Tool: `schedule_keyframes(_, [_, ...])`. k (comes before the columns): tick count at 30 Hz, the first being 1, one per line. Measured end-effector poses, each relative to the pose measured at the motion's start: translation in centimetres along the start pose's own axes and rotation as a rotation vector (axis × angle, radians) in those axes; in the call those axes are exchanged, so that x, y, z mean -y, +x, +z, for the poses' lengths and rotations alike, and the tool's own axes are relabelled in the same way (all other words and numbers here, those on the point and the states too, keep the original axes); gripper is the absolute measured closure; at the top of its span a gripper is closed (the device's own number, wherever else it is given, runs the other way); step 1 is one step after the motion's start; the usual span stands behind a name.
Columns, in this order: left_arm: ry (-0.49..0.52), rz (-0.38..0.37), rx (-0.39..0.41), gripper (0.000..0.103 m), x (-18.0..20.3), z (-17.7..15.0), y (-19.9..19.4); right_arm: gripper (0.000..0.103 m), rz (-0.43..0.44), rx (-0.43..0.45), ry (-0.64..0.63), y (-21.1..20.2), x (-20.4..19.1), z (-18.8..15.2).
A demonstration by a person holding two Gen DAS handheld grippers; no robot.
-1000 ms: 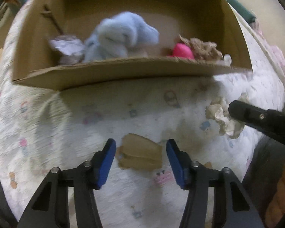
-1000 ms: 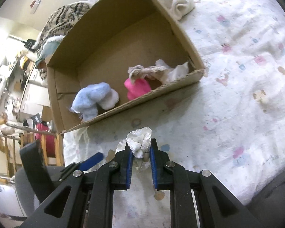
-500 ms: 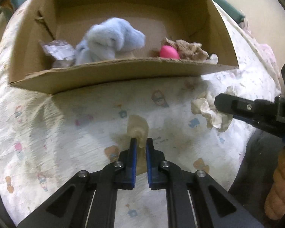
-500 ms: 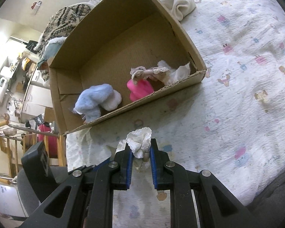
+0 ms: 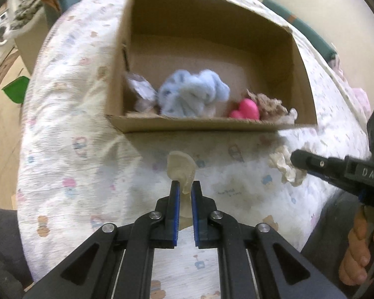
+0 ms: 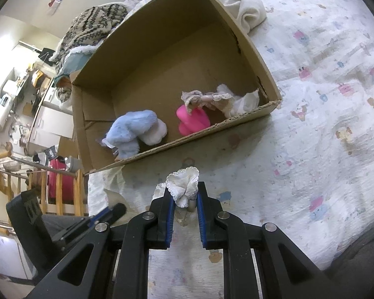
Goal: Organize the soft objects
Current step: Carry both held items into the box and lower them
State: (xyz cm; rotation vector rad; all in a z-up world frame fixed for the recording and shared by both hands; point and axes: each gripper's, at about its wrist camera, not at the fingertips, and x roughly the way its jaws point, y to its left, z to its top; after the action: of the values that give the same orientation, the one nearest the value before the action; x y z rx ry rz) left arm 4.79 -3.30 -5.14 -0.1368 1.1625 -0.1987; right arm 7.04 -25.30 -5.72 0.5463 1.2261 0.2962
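Note:
My left gripper (image 5: 184,186) is shut on a thin beige soft piece (image 5: 181,168) and holds it above the bed, in front of the cardboard box (image 5: 187,124). My right gripper (image 6: 184,196) is shut on a white lacy cloth (image 6: 184,183); it also shows at the right of the left wrist view (image 5: 286,167). In the box lie a fluffy blue plush (image 5: 192,96), a pink soft toy (image 5: 245,109), a beige lace cloth (image 5: 271,106) and a greyish crumpled piece (image 5: 142,91). The box (image 6: 251,44) sits ahead of the right gripper too.
The box rests on a bed sheet (image 6: 324,99) with small cartoon prints. A cream cloth (image 6: 249,12) lies behind the box. A patterned knit blanket (image 6: 94,22) is piled at the far end. The bed's edge drops to the floor on the left (image 5: 2,114).
My left gripper closed on the beige piece lying on the sheet and has lifted it up and back. The right gripper kept its hold on the white cloth and rose slightly.

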Motion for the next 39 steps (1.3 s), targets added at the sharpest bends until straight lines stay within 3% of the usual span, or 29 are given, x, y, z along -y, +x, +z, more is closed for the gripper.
schedule_keyframes(9, [-0.014,0.017,0.12,0.095,-0.3,1.9,-4.2,0.085,0.012,0.052,-0.077,-1.7,-1.9,-0.1])
schedule_keyframes(17, [0.053,0.056,0.205,0.095,0.7,5.2,-6.5,0.085,0.04,0.134,-0.124,-4.2,-4.0,2.1])
schedule_keyframes(26, [0.078,0.074,0.226,0.095,1.5,9.1,-5.8,0.085,0.03,0.187,-0.128,-5.0,-4.0,5.9])
schedule_keyframes(39, [0.115,0.115,0.216,0.095,1.9,12.0,-2.5,0.085,0.002,0.155,-0.125,-1.8,-3.9,8.3])
